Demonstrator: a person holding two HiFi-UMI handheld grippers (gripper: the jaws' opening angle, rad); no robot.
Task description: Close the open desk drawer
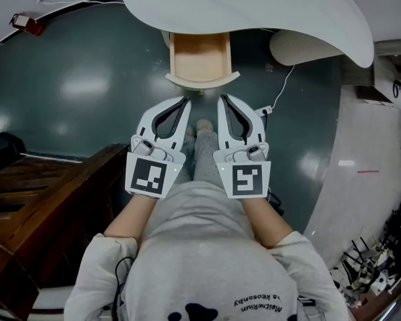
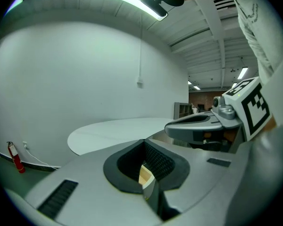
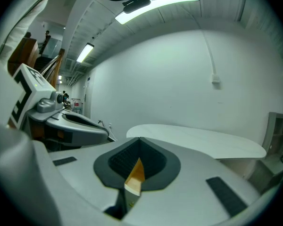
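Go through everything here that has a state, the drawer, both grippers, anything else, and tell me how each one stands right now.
Desk drawer: open, pulled out from under the desk top; inside looks empty.
Left gripper: shut, holding nothing, just short of the drawer front.
Right gripper: shut, holding nothing, just short of the drawer front.
Ceiling lamp: lit.

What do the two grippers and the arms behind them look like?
The left gripper and right gripper are pale grey tapering shells with black ribbed pads. Each carries a marker cube, white with black squares, and a small green light. The sleeves are short and grey.
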